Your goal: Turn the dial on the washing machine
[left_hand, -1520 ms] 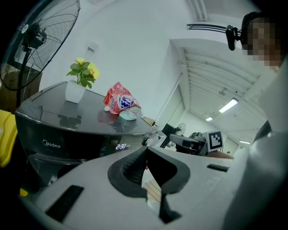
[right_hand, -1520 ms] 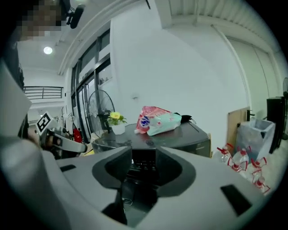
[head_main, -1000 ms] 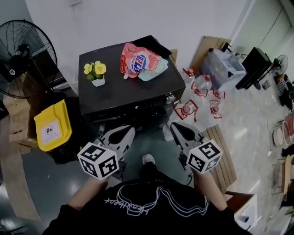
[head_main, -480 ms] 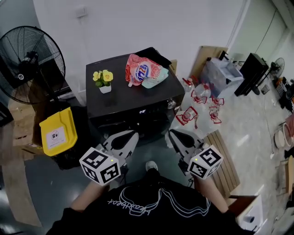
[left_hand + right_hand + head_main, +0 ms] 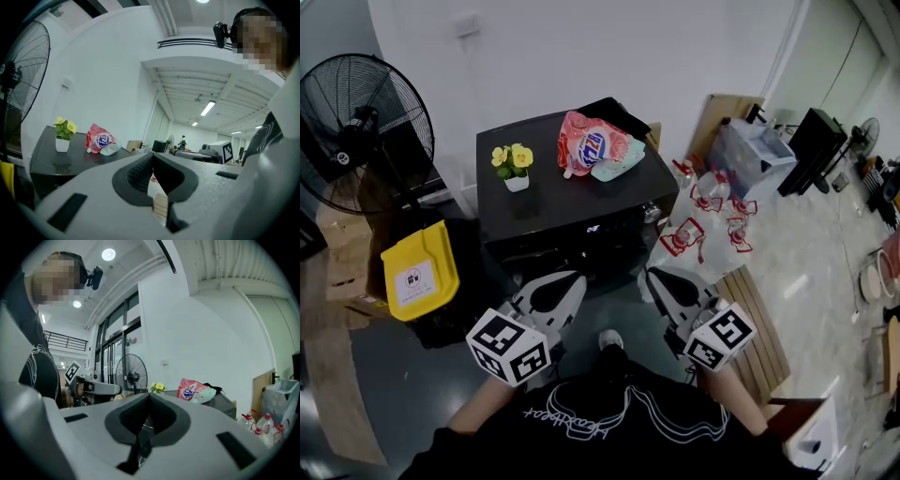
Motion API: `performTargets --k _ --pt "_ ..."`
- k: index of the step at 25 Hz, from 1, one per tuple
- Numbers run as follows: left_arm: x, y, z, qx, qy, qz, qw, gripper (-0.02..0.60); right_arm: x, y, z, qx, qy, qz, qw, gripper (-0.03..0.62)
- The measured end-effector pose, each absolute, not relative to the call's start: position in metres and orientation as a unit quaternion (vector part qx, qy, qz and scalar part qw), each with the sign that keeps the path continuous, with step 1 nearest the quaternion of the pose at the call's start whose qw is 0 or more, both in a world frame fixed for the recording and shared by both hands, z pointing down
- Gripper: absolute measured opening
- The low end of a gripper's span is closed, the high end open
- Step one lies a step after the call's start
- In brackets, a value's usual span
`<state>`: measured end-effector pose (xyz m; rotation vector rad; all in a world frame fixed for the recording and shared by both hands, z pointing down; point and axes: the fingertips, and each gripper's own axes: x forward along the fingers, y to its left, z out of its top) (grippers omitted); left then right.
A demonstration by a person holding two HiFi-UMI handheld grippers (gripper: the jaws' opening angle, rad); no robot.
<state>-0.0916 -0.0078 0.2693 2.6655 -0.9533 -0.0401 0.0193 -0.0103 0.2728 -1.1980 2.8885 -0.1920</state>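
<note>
Grey floor and a white wall frame a cluttered workroom. At far left stands a black pedestal fan (image 5: 356,117), with a yellow bin (image 5: 412,272) nearer. At centre sits the black washing machine (image 5: 572,202), with a small flower pot (image 5: 517,180) and a red detergent pouch (image 5: 592,142) on its top. A small round knob (image 5: 651,212) at the right end of its front panel is probably the dial. It looks rigid, smooth and fixed in place, and may slip, so it is best pinched across its rim. Plastic bottles (image 5: 703,202) litter the floor to the right. Near the person, the left gripper (image 5: 572,281) and right gripper (image 5: 659,277) point level toward the machine, well short of it. Both have their jaws closed together and hold nothing.
</note>
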Motion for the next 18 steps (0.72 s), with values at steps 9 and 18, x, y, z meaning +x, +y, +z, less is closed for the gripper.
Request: performTargets --k 9,18 --pt "-0.094 -0.014 0.281 0.929 -0.332 -0.019 0.164 0.005 0.016 -0.016 0.29 -0.385 0.92 -0.072 -0.008 0.005" --pt "-0.084 -0.016 0.283 0.929 -0.325 -0.014 0.175 0.005 0.022 -0.018 0.288 -0.385 0.92 -0.075 -0.003 0.005"
